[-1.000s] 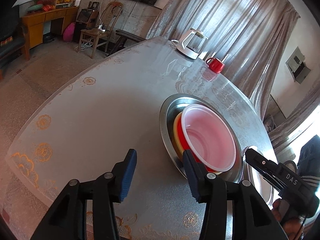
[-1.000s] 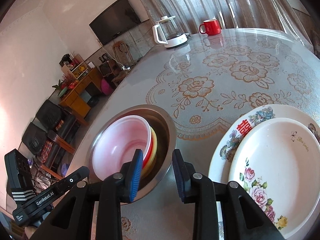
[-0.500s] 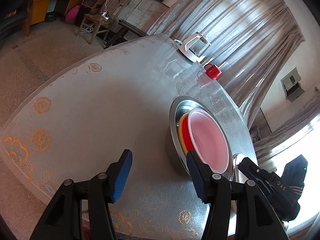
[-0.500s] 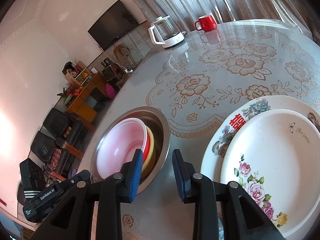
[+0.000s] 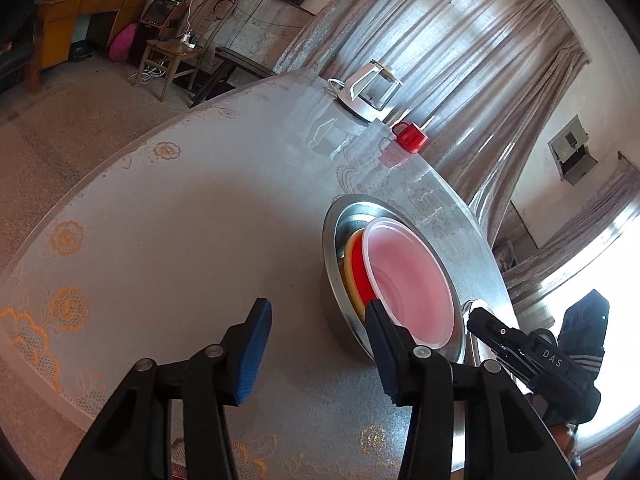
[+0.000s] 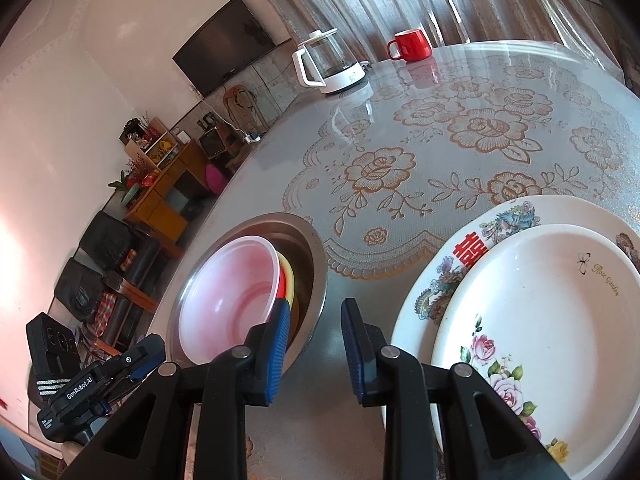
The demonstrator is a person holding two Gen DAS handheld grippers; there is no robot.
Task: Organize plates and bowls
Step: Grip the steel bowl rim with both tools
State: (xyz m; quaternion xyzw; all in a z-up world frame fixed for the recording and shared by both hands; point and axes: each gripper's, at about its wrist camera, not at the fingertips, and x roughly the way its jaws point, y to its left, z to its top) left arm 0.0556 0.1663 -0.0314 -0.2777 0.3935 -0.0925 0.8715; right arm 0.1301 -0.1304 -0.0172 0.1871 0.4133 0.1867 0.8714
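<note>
A steel bowl (image 5: 334, 240) (image 6: 316, 264) sits on the table and holds nested yellow, red and translucent pink bowls (image 5: 408, 276) (image 6: 228, 300). To its right, a white rose plate (image 6: 540, 344) lies stacked on a larger decorated plate (image 6: 516, 216). My left gripper (image 5: 316, 340) is open and empty, just in front of the steel bowl's near rim. My right gripper (image 6: 314, 344) is open and empty, between the steel bowl and the plates. Each gripper shows at the edge of the other's view.
A glass kettle (image 5: 370, 90) (image 6: 326, 62) and a red mug (image 5: 408, 136) (image 6: 412, 44) stand at the table's far edge. The table (image 5: 180, 220) has a floral plastic cover. Chairs and a wooden cabinet (image 5: 80, 12) stand beyond on the floor.
Both grippers have drawn back slightly from the bowls and stayed open. The bowls and plates have not moved.
</note>
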